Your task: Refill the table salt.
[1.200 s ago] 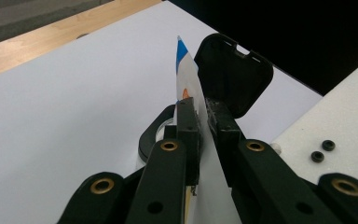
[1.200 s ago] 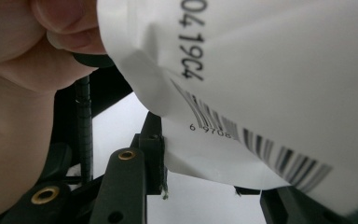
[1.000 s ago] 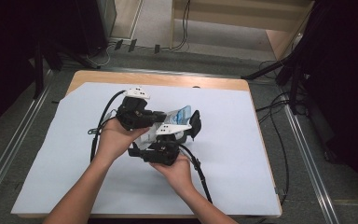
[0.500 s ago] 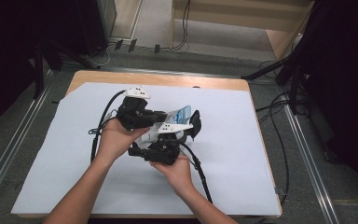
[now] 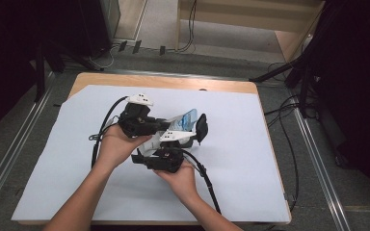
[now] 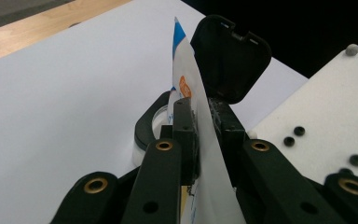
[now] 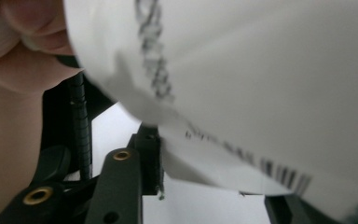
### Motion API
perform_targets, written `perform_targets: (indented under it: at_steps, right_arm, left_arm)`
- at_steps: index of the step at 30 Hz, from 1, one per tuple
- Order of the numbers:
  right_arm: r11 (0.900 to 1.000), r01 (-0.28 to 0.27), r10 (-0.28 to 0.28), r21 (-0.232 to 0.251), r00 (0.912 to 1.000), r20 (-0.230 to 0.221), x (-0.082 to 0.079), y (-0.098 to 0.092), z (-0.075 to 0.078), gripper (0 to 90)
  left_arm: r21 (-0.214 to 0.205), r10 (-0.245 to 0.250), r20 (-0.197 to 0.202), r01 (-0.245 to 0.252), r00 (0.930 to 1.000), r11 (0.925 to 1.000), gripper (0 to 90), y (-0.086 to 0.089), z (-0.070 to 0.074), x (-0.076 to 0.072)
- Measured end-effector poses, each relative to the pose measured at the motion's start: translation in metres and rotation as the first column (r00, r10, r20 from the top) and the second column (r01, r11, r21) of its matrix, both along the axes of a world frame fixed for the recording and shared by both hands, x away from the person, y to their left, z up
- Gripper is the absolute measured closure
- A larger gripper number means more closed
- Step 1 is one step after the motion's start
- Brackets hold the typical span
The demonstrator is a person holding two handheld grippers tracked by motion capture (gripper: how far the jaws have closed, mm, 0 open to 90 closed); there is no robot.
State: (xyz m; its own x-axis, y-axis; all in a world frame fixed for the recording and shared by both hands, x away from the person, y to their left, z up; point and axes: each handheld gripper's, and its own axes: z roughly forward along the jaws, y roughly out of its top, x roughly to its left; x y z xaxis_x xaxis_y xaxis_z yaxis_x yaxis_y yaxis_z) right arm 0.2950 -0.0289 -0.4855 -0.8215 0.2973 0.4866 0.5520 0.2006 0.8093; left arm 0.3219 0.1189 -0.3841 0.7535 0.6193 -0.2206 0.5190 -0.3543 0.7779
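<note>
Left gripper (image 6: pixel 200 121) clamped on white-blue packet (image 6: pixel 186 88), mid-table beside open black case (image 6: pixel 228 56). Right gripper (image 7: pixel 205 186) jaws just widened, packet edge between, pads apart.

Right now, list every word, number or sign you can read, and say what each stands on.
No text can be read.
White pouch: dark print and a barcode, too blurred to read.
The pouch's orange mark: too small to read.
Open black lid: no lettering visible.
</note>
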Motion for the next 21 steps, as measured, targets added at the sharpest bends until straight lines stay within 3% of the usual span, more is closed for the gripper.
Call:
perform_targets:
  at_steps: [2,10,14,17,21]
  right_arm:
    - [1.0000,0.007,-0.007,0.003,0.9999,-0.008,0.000,0.000,-0.002,58.6]
    - [0.9985,0.049,-0.048,-0.025,0.9985,0.027,-0.005,0.001,-0.012,58.4]
    - [0.9979,0.055,-0.054,-0.034,0.9981,0.030,-0.006,0.002,-0.014,58.0]
    - [0.9972,0.055,-0.053,-0.051,0.9980,0.034,-0.008,0.005,-0.017,57.6]
    - [0.9956,0.063,-0.059,-0.069,0.9968,0.054,-0.009,0.005,-0.022,57.6]
  left_arm:
    - [-0.005,-0.009,-0.001,0.009,1.0000,0.9999,83.2,0.002,-0.001,-0.001]
    - [0.011,-0.022,-0.008,0.022,0.9997,0.9997,84.1,0.009,-0.004,-0.006]
    - [-0.001,-0.033,-0.027,0.033,0.9991,0.9995,84.7,0.014,-0.007,-0.005]
    - [-0.021,-0.070,-0.057,0.069,0.9959,0.9974,84.3,0.018,-0.011,-0.004]
    - [-0.014,-0.062,-0.066,0.061,0.9959,0.9980,84.6,0.023,-0.013,-0.003]
